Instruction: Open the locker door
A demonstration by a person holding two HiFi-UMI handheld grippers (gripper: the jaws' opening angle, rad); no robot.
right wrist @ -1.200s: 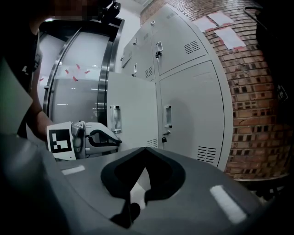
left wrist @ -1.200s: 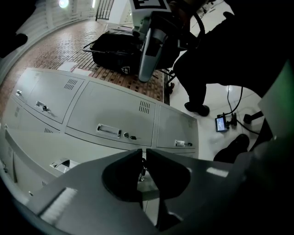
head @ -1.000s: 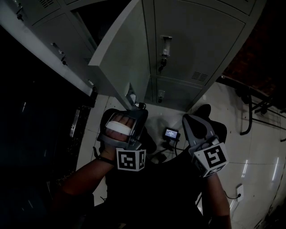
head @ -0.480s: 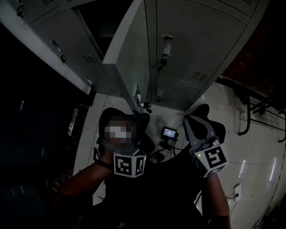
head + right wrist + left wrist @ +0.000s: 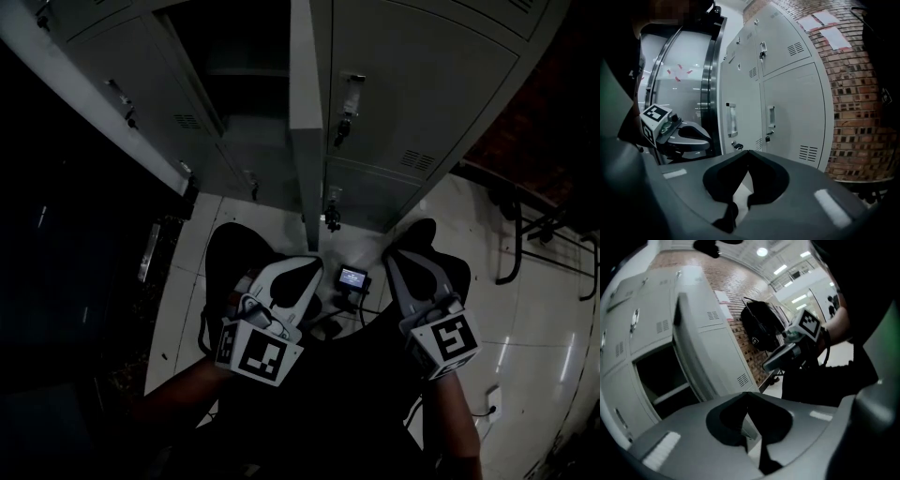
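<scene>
Locker door (image 5: 306,131) has swung from half-open to edge-on in the head view, and the open compartment (image 5: 239,103) is exposed. The left gripper (image 5: 292,277) has come off the door edge and drawn back toward the body. Judgement: opening essentially done. Left jaws are together with nothing between them. Right gripper (image 5: 414,267) jaws are likewise together and empty, clear of the lockers.

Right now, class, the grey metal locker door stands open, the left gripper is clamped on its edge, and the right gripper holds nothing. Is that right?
Not quite. The left gripper is not clamped on the grey metal locker door: the left gripper view shows its jaws shut on nothing, apart from the door. The door stands open, and the right gripper holds nothing.
</scene>
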